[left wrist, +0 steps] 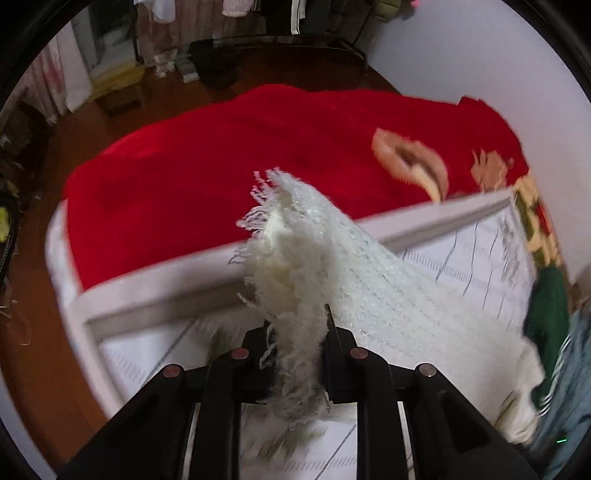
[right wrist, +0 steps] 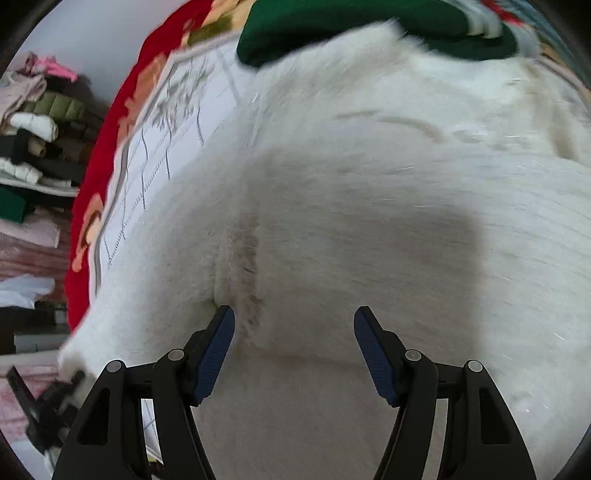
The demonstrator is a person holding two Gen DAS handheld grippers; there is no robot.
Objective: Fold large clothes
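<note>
left gripper (left wrist: 295,332): pressed together on the fringed corner of the white knit garment (left wrist: 332,266); I've got it pinched and raised off the bed (left wrist: 147,295).
garment: rest spread on the bed, near side of the red blanket (left wrist: 221,155); green clothing (right wrist: 332,26) touches its far edge.
right gripper (right wrist: 293,325): spread, nothing between the pads, hovering over the garment's middle.
progress: early I'd say; no finished fold visible, body still needs folding.
</note>
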